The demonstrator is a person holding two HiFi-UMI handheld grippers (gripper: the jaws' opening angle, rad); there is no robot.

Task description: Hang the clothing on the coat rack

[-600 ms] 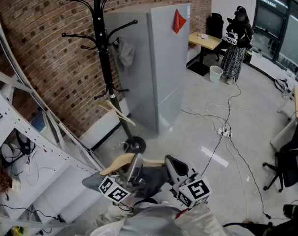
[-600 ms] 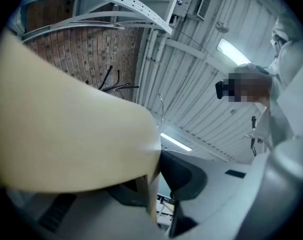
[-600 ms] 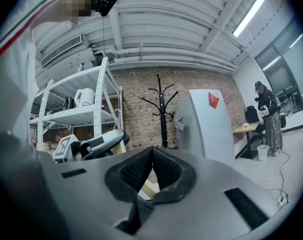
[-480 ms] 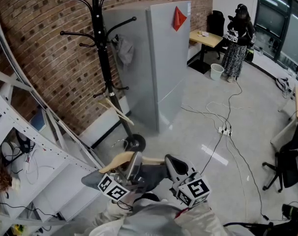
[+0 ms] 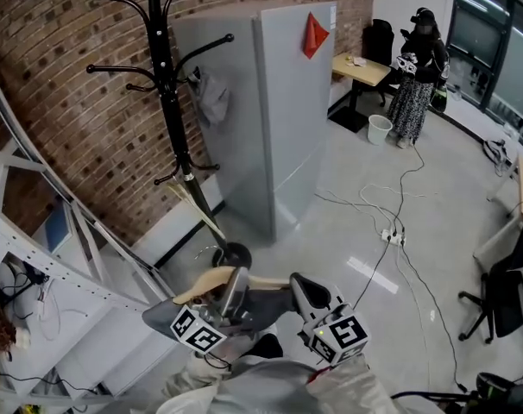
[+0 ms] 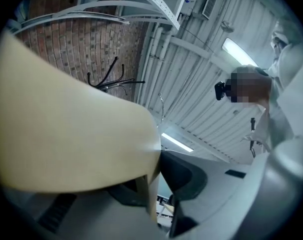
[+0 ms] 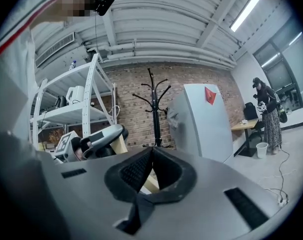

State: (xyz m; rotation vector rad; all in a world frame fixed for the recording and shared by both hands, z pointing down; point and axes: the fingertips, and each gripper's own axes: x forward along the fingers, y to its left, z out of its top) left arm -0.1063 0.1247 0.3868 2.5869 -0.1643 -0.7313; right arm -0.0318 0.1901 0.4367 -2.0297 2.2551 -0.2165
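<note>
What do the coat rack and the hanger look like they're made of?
Coat rack: likely metal, painted black. The signs are thin curved hooks and a slim pole with a slight sheen.
Hanger: probably wood, pale, smooth and unpainted-looking, with a thick curved arm. No grain is visible, so this is less certain.

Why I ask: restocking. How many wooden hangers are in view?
2. One wooden hanger is clamped in the left gripper at the bottom of the head view. A second hanger sits tilted low on the coat rack. Others may be hidden.
</note>
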